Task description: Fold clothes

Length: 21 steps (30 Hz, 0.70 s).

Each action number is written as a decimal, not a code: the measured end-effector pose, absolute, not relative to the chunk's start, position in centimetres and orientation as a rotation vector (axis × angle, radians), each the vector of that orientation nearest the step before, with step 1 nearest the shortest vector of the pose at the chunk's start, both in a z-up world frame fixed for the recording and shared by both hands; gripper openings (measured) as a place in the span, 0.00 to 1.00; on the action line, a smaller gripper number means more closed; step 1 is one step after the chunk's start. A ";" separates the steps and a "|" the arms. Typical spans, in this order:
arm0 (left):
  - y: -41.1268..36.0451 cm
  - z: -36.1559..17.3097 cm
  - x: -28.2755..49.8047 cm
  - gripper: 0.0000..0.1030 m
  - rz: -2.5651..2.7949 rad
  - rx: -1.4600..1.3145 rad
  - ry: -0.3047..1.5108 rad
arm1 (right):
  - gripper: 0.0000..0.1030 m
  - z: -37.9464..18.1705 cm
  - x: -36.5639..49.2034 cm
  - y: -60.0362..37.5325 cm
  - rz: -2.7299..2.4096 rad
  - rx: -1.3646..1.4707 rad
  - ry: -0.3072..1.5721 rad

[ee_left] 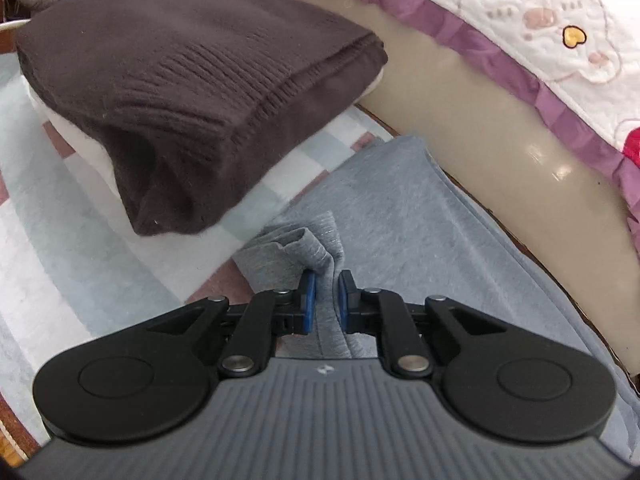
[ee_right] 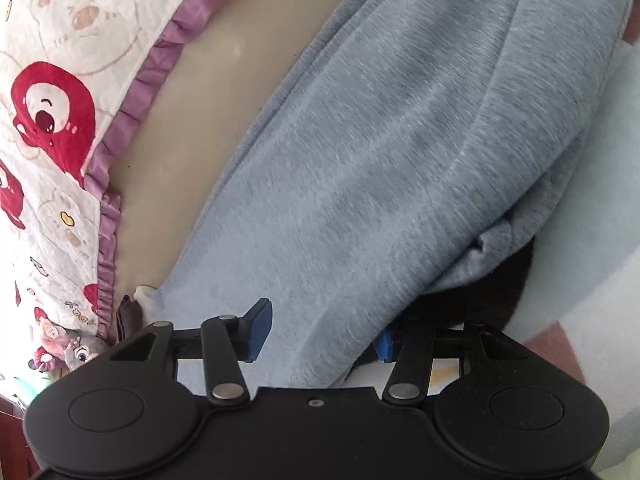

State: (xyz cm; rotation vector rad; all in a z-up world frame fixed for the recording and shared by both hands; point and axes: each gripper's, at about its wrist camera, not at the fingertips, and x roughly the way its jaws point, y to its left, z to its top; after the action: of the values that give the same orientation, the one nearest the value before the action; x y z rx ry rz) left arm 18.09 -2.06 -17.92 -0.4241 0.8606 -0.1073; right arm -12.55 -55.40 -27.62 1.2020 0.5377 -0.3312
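Both-handed, one grey fleece garment (ee_left: 420, 216) is pinched by left gripper (ee_left: 326, 288) and straddled by right gripper's (ee_right: 320, 330) spread fingers, beside one folded brown knit sweater (ee_left: 180, 92).

Grey fleece garment (ee_left: 400, 216), partly folded, edge bunched, beside folded brown sweater (ee_left: 192, 92)

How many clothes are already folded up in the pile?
2 show: a brown knit sweater on top and a white garment under it, beside the grey garment the left gripper is pinching. More may be hidden.

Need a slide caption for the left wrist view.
Left gripper pinching bunched grey garment beside folded brown sweater.
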 end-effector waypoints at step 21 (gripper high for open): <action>-2.9 -20.8 19.6 0.77 -0.012 -0.390 1.029 | 0.56 -29.0 -12.9 -53.7 -0.232 1.189 0.552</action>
State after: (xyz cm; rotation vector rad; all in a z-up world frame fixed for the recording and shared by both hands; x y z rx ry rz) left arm 19.56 -2.93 -20.80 -0.3899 1.0287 -0.0116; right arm -12.87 -53.75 -28.99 1.1891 0.5517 -0.2324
